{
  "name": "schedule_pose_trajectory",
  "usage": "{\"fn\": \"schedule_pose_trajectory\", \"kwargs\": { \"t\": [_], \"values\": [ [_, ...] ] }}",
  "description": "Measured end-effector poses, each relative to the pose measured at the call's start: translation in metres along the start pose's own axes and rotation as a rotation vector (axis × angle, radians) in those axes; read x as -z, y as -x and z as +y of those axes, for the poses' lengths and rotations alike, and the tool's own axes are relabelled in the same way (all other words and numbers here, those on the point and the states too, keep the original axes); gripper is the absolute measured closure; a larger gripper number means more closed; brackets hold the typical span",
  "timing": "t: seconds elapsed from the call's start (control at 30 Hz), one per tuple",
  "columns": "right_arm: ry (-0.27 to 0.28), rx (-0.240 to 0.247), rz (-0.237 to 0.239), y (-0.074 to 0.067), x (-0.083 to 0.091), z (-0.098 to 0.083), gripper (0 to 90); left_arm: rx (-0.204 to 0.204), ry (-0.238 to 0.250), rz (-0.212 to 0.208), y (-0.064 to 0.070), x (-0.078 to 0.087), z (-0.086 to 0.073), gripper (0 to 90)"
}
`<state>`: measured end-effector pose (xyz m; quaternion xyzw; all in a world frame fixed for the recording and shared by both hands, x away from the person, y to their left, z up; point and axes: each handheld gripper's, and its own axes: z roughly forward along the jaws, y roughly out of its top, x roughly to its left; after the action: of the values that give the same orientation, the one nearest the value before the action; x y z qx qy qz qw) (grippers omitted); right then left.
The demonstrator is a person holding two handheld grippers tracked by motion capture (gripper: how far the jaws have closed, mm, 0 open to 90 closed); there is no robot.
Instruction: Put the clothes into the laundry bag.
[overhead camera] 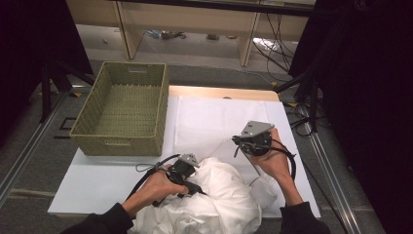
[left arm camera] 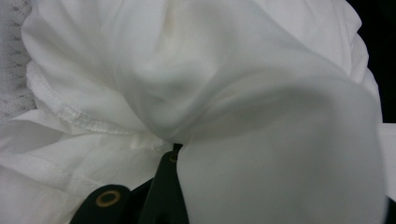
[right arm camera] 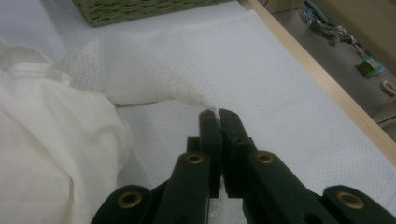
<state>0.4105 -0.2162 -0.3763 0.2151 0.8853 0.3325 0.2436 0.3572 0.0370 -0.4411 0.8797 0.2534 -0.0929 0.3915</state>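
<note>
At the near edge of the table (overhead camera: 97, 180), around 6 o'clock, sits the heap of white garment (overhead camera: 219, 200) – my left gripper (overhead camera: 187, 181) is dug into it, cloth draped over the jaws, so I can't tell if it's really biting. My right gripper (right arm camera: 218, 114) is clamped tight on a mesh corner (right arm camera: 196, 98) up at 1 o'clock. The stretched mesh runs roughly 7 to 1 – pull harder and I reckon that thin pinch slips out, or the left lifts nothing.
</note>
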Motion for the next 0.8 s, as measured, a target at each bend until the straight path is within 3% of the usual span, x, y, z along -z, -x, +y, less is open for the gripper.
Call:
{"fn": "schedule_pose_trajectory", "kwargs": {
  "t": [0.07,0.13,0.2,0.27,0.33,0.37,0.4,0.43,0.5,0.6,0.7,0.77,0.8],
  "values": [
    [-0.005,-0.008,-0.004,0.001,-0.001,-0.001,89.7,-0.034,0.012,0.068,0.004,-0.002,-0.001,65.5],
    [0.004,-0.004,0.004,0.002,-0.001,-0.001,89.7,-0.049,0.015,0.077,0.006,-0.006,-0.001,56.0],
    [0.002,-0.006,0.000,0.001,0.000,-0.001,89.7,-0.031,0.019,0.047,0.005,-0.013,-0.001,45.2],
    [-0.001,-0.014,-0.007,-0.001,0.000,0.000,89.7,-0.053,0.014,0.037,0.006,-0.016,-0.001,38.6],
    [0.007,0.014,-0.038,-0.003,0.003,0.003,89.8,-0.076,0.004,0.011,0.005,-0.018,0.000,37.1],
    [0.016,0.021,-0.039,-0.005,0.005,0.006,89.8,-0.066,0.000,0.008,0.003,-0.018,0.001,38.1],
    [0.020,0.016,-0.031,-0.006,0.007,0.007,89.8,-0.055,0.007,0.000,0.002,-0.019,0.001,48.6],
    [0.026,0.024,-0.036,-0.006,0.009,0.009,89.8,-0.064,0.025,0.001,0.001,-0.019,0.001,66.4],
    [0.037,0.040,-0.033,-0.007,0.012,0.012,89.8,-0.071,0.036,0.025,0.003,-0.014,0.002,78.0],
    [0.050,0.044,-0.032,-0.007,0.017,0.012,89.8,-0.046,0.109,0.078,-0.003,0.007,0.009,80.3],
    [0.060,0.045,-0.031,-0.009,0.021,0.013,89.8,-0.010,0.209,0.186,-0.016,0.039,0.021,80.9],
    [0.064,0.031,-0.027,-0.011,0.023,0.015,89.8,0.039,0.272,0.192,-0.021,0.053,0.030,80.7],
    [0.071,0.048,-0.029,-0.011,0.023,0.017,89.8,0.035,0.293,0.209,-0.020,0.055,0.034,80.5]
  ]
}}
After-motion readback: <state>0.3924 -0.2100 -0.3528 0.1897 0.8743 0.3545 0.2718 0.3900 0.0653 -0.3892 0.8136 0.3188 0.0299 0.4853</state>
